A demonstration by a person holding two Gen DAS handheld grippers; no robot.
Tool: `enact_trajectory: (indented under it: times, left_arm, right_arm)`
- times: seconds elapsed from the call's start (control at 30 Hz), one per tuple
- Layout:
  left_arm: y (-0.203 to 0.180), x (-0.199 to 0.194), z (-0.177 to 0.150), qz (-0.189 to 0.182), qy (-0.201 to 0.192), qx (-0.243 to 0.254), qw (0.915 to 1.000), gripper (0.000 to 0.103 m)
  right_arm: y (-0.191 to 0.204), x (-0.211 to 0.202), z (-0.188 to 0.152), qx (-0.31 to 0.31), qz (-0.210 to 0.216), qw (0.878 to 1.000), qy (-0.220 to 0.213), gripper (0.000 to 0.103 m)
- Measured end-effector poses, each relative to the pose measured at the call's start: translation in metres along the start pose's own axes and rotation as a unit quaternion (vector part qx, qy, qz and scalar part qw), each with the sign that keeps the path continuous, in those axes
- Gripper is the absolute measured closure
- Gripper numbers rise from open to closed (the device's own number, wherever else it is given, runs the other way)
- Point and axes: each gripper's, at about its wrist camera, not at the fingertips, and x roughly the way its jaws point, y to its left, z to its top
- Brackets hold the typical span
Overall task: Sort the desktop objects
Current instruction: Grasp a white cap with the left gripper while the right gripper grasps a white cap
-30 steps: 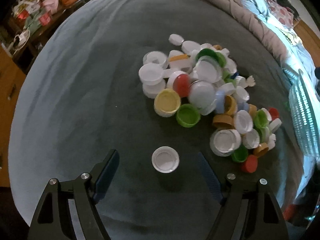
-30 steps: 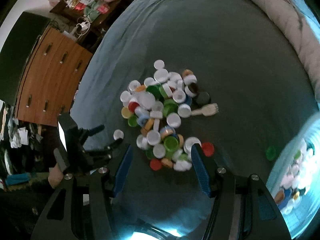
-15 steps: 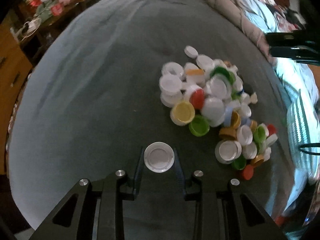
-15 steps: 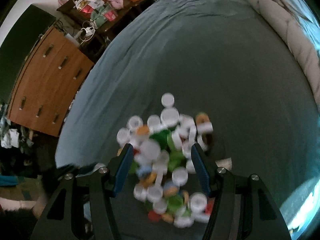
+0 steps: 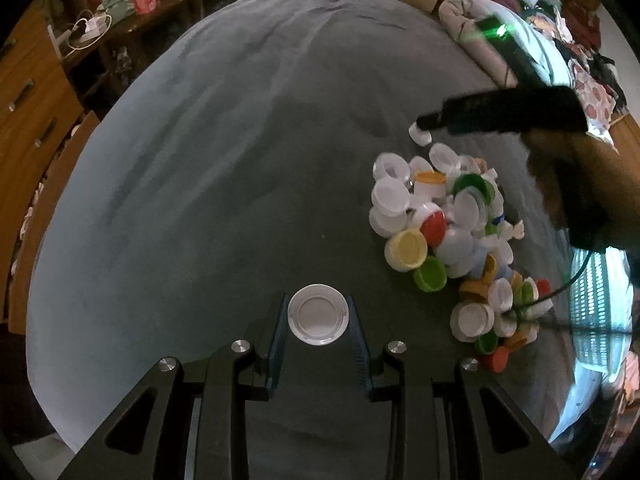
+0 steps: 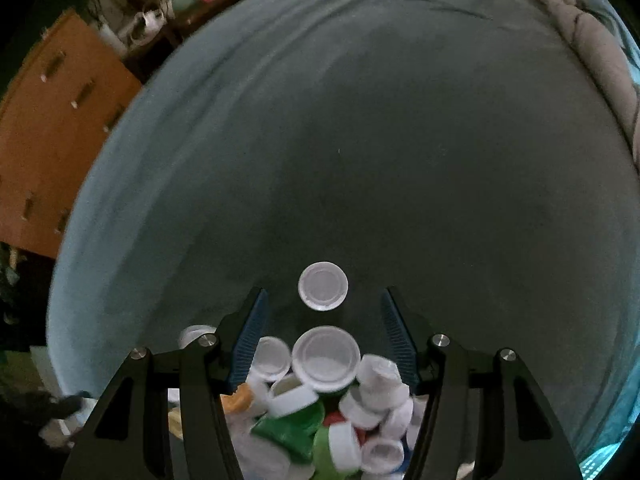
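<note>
My left gripper (image 5: 318, 314) is shut on a white cap (image 5: 318, 315), open side up, held over the grey-green bedspread (image 5: 240, 160). A pile of caps (image 5: 444, 232) in white, green, yellow, orange and red lies to its right. My right gripper (image 6: 323, 300) is open above the far end of that pile (image 6: 320, 400), with a lone white cap (image 6: 323, 286) just ahead of its fingertips. In the left wrist view the right gripper (image 5: 424, 124) shows dark and blurred over a white cap (image 5: 420, 136) at the pile's far edge.
A wooden dresser (image 6: 48, 132) stands left of the bed, with a cluttered table (image 5: 132, 4) beyond it. A rolled quilt (image 6: 592, 40) lies along the right edge. A mesh basket (image 5: 600, 300) sits right of the pile.
My left gripper closed on the white cap and has carried it leftward, away from the pile. My right gripper moved down and forward over the pile to the lone far cap.
</note>
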Motion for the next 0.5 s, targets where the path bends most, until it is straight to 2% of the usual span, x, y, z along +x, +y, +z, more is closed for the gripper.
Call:
enact_trajectory:
  times: [0.07,0.13,0.23,0.3,0.4,0.5]
  left_arm:
    - [0.001,-0.001,0.004,0.000,-0.003,0.000,1.0000,0.072]
    - [0.000,-0.002,0.009,0.000,-0.006,-0.001,1.0000,0.072]
    - [-0.004,-0.005,0.016,0.001,-0.008,0.001,1.0000,0.072]
    - [-0.007,-0.012,0.021,0.002,-0.014,0.005,0.9999,0.072]
    - [-0.010,-0.028,0.033,0.014,-0.024,0.003,0.9996,0.072]
    - [-0.014,-0.047,0.048,0.027,-0.035,0.000,0.9990,0.072]
  right_arm:
    - [0.002,0.010,-0.002,-0.008,-0.006,1.000,0.007,0.054]
    - [0.004,0.019,-0.003,-0.014,-0.008,1.000,0.018,0.078]
    - [0.004,0.015,-0.006,-0.015,-0.008,1.000,0.013,0.079]
    - [0.004,-0.003,-0.009,-0.008,-0.002,1.000,-0.007,0.079]
    - [0.009,-0.059,-0.019,-0.002,0.018,0.998,-0.053,0.079]
    - [0.016,-0.133,-0.040,0.000,0.034,0.995,-0.096,0.079]
